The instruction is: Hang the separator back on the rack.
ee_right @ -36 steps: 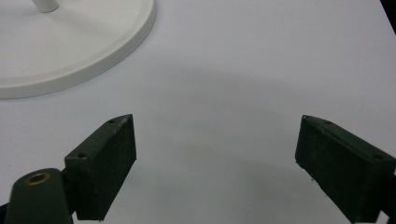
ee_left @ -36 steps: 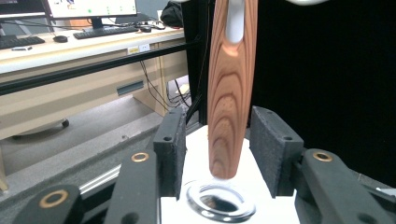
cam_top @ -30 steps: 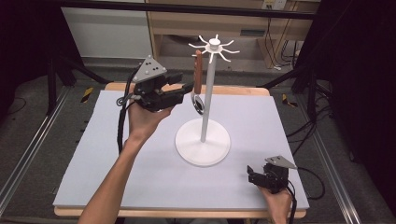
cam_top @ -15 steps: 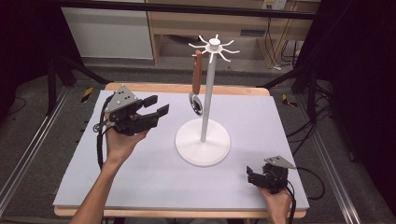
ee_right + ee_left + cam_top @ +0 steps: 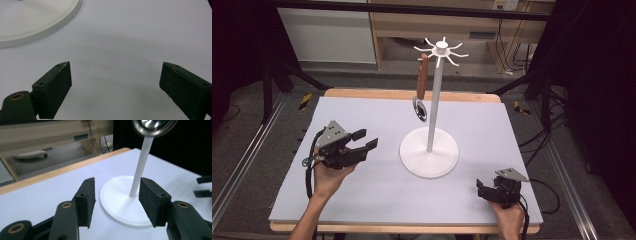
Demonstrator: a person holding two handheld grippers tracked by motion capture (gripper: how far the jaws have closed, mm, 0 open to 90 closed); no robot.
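Observation:
A white stand with a round base, a thin pole and hooked arms on top stands mid-table. From one hook hangs a spoon with a brown handle and a steel bowl. My left gripper is low over the mat, left of the base, well clear of the spoon. Its jaws have just been opening and nothing is between them. In the left gripper view the gripper faces the base, with the spoon bowl above. My right gripper rests open at the front right; its own view shows the open gripper over bare mat.
A pale grey mat covers the wooden table. Cables trail off the table's right side. Dark floor and metal rails flank the table, and a wooden shelf unit stands behind it.
The left gripper has drawn away from the hanging spoon, down and to the left, to just above the mat, jaws wider. The spoon stays on its hook. The right gripper has not moved.

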